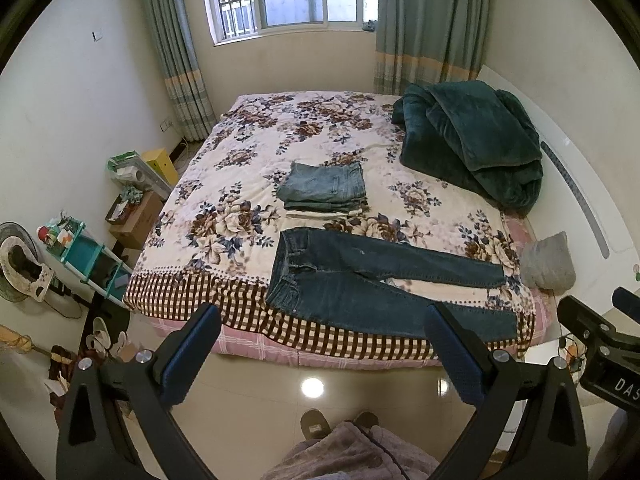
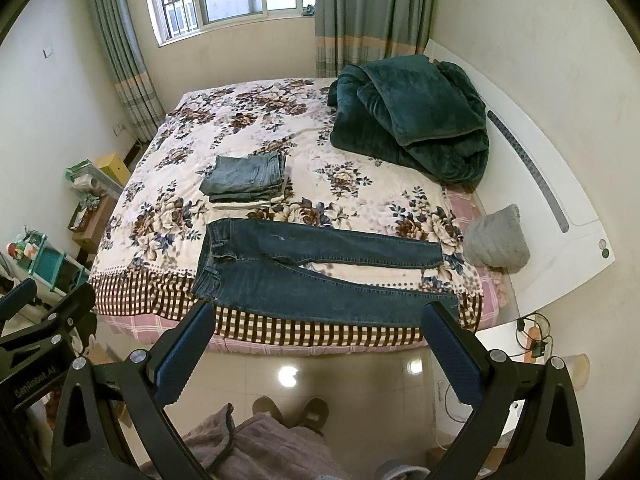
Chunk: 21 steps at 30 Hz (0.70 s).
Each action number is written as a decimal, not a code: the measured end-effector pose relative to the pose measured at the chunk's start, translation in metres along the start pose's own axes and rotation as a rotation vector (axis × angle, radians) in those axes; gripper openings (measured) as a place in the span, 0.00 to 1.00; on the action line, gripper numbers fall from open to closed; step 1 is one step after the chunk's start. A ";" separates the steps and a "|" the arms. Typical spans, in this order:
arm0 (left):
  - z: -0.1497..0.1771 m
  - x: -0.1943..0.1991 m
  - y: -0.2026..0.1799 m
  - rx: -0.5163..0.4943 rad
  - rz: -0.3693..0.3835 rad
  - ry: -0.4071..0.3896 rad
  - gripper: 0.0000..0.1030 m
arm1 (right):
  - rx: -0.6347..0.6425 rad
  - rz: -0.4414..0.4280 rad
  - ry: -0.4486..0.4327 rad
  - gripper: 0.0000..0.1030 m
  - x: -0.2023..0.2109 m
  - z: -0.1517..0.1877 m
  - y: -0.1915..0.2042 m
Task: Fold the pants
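Both grippers — left gripper, right gripper — wide, empty; jeans flat mid-frame — pinch far leg's waistband and hem together.

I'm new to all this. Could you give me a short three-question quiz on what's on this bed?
1. True or false: the dark jeans lie unfolded near the bed's front edge.
2. What sits behind them? A) folded stack B) shoes C) a book
3. Fill in: both left tongs and right tongs are ____.

Key: 1 true; 2 A; 3 open.
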<state>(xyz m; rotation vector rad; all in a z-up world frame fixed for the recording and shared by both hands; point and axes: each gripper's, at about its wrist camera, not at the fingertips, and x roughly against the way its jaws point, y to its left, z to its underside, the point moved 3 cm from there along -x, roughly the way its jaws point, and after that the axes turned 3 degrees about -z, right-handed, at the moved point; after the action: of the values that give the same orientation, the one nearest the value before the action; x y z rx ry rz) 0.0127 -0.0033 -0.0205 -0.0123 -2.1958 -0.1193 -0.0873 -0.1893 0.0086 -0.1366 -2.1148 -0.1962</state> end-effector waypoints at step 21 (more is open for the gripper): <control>-0.029 -0.259 -0.051 -0.031 -0.177 0.176 1.00 | -0.193 0.056 0.154 1.00 -0.266 -0.070 -0.080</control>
<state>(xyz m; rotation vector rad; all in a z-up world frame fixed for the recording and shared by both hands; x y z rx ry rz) 0.1853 -0.0472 -0.2169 0.1694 -2.0158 -0.2447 0.0957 -0.2861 -0.1887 -0.2861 -1.9341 -0.3659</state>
